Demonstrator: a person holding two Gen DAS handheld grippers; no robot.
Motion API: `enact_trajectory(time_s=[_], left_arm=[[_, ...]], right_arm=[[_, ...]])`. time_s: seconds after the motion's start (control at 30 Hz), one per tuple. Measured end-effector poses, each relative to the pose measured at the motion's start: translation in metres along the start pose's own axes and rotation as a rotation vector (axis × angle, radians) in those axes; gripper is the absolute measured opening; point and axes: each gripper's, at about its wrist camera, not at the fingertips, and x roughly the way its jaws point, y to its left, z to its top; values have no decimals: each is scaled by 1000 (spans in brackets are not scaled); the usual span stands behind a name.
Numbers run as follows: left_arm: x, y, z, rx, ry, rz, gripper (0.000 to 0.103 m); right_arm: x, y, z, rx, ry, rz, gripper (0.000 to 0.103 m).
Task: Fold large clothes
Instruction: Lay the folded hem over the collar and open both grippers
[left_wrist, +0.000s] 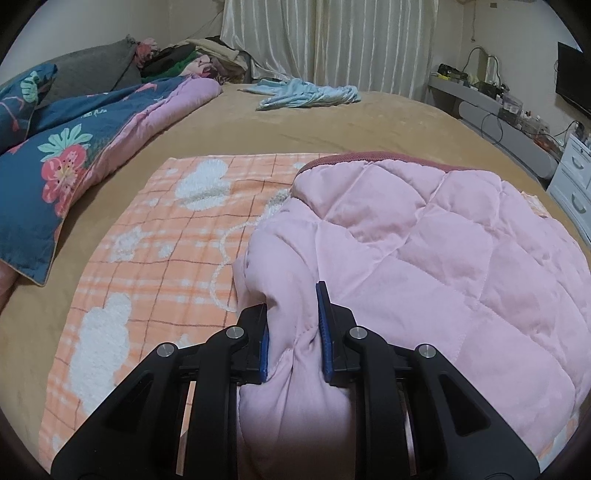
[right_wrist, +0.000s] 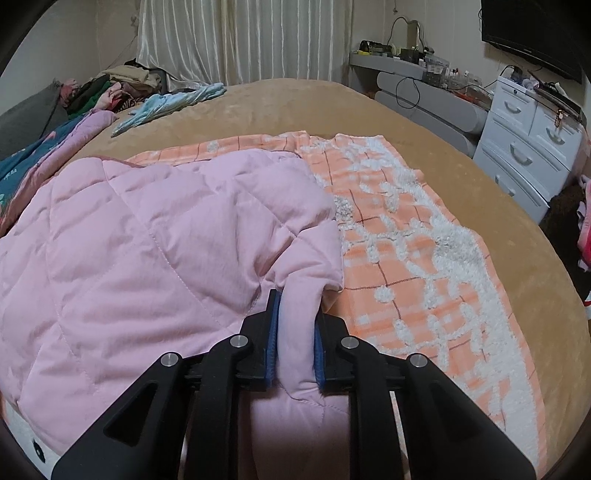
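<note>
Left gripper (left_wrist: 293, 328) and right gripper (right_wrist: 293, 332) each clamp a near corner of the pink quilted jacket (left_wrist: 424, 251). It lies bunched on the orange towel (left_wrist: 155, 251) at the bed's near edge. Folding appears barely begun.

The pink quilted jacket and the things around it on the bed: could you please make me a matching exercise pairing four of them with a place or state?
Things:
1. pink quilted jacket
2. orange checked towel
3. light blue garment
4. floral duvet

Places or states:
A. crumpled near the curtains at the far side of the bed
B. clamped by the left gripper and right gripper
C. bunched along the bed's left edge
D. spread flat beneath the jacket

Pairs: 1-B, 2-D, 3-A, 4-C
</note>
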Motion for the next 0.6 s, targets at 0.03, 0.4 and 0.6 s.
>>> enact_trajectory(time_s=[0.03,0.4,0.6], left_arm=[[0,0,0,-2,0,-1,13],[-4,1,1,-8,14,-5,14],[-21,8,4,-40,-4,-4,37]], right_arm=[[0,0,0,2,3,1,16],[-43,-14,-4,111,-36,27,79],[-82,-7,-9,106,-92,92,92]])
